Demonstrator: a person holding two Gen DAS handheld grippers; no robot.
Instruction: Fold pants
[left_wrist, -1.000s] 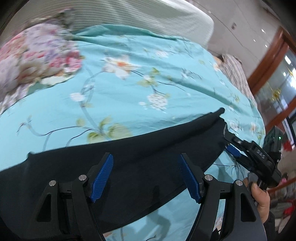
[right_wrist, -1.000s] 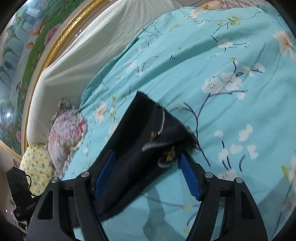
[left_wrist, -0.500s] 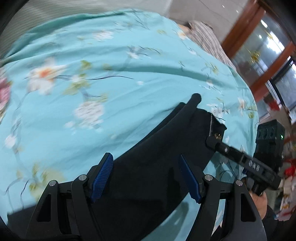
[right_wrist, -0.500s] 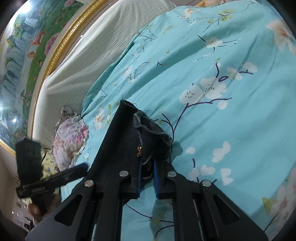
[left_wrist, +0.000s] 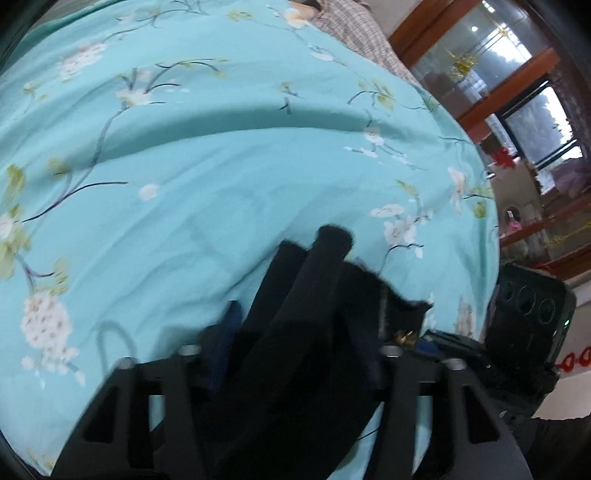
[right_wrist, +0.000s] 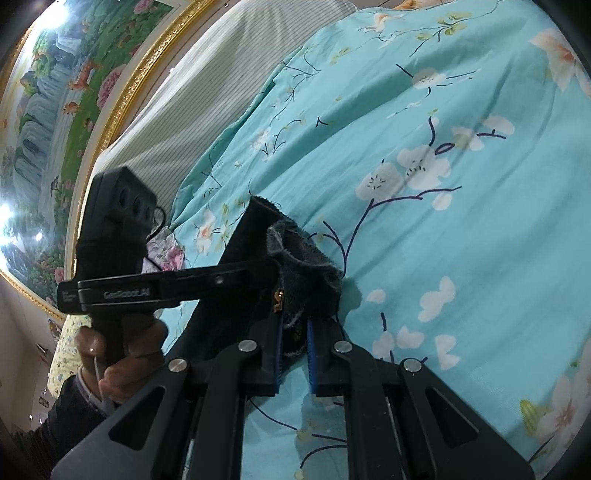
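- One pair of black pants (right_wrist: 255, 258) lay on the bed, bunched at the waistband end, where a small brass-coloured fastener (right_wrist: 277, 300) showed; in your left wrist view the pants (left_wrist: 317, 295) rose in dark folds between the claw's fingers.
- Your right claw (right_wrist: 294, 354) was clamped on the pants: its two blue pads (right_wrist: 311, 350) stood close together with dark cloth pinched between them.
- Your left claw (left_wrist: 295, 354) was blurred and half buried under the cloth. One blue pad (left_wrist: 225, 332) showed on the left, the other was hidden, so I cannot tell whether the claw was apart or together.
- In the right wrist view you could see the left claw's arm reaching into the waistband from the side, with your left hand (right_wrist: 118, 350) on its grip. Its white lettering was too soft to read with confidence.
- The bed carried one turquoise sheet (right_wrist: 461, 184) printed with white blossoms and dark branches.
- One floral pillow (right_wrist: 168, 251) lay mostly hidden behind the left claw, and a yellow one was cut off lower down.
- One striped headboard cushion (right_wrist: 207, 92) stood under a gilt-framed landscape painting (right_wrist: 55, 110).
- Wood-framed glass (left_wrist: 517, 74) filled the right edge of the left wrist view.
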